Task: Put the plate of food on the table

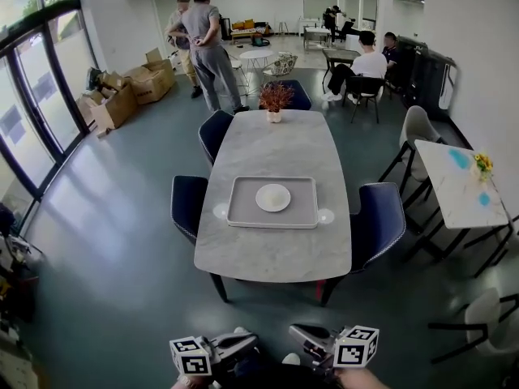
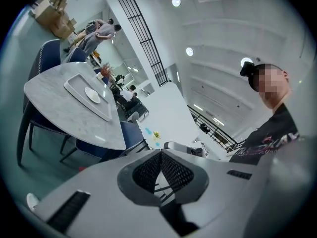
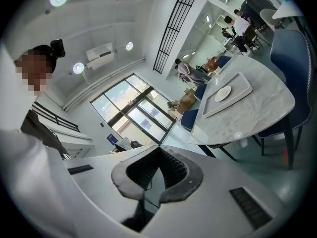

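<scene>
The white plate (image 1: 272, 197) lies well ahead of both tongs, about midway between their lines, in the middle of a grey tray (image 1: 243, 215). The tray rests on the half of the table (image 1: 276, 254) nearer the tongs. Whether anything lies on the plate is too small to tell. Blue chairs (image 1: 188, 205) stand at the table's sides, and a potted plant (image 1: 276, 100) stands at its end farthest from the tongs.

The head view alone shows both tongs together: the left tongs (image 1: 246, 345) and right tongs (image 1: 302, 335) sit low and side by side, well apart from the table, tips pointing toward each other. Beyond the table it also shows people (image 1: 203, 43) standing and cardboard boxes (image 1: 130, 91) off to the left.

Only the gripper views show the jaws closely. Both pairs are pressed together at the tips with nothing between them. The left gripper view puts the table up and left of its tongs, with ceiling lights above. The right gripper view puts the table up and right, with tall windows (image 3: 133, 115) just above its tongs.
</scene>
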Tool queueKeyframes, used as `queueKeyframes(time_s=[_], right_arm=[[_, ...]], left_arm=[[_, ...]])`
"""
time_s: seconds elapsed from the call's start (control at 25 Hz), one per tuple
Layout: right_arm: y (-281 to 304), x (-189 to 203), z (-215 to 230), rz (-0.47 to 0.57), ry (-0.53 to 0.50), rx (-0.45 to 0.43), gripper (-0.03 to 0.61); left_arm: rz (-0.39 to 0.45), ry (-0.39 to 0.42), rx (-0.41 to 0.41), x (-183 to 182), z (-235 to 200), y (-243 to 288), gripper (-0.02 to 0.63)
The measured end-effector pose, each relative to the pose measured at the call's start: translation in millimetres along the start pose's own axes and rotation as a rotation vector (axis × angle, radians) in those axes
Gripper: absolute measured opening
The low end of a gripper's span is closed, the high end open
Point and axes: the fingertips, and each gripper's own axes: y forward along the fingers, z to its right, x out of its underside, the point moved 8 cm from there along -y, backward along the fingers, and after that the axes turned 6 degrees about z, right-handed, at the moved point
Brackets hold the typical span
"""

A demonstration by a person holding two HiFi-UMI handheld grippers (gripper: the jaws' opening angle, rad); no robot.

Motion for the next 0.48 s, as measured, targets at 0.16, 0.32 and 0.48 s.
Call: queueKeyframes(time_s=[0.16,0.32,0.48], right_arm=[[-18,9,-5,-0.033,-0.024,-0.003,0.011],[-32,18,-7,-0.046,0.003,-0.018,0.011],[-39,31,-4,-0.031,0.042,-0.065,0.011]], left_arm=[[0.013,0.003,-0.009,20,14,3,0.009],[0.01,0.011,-0.012,33,25,8,0.009],[-0.002,0.018,-0.013,43,29,10,0.009]])
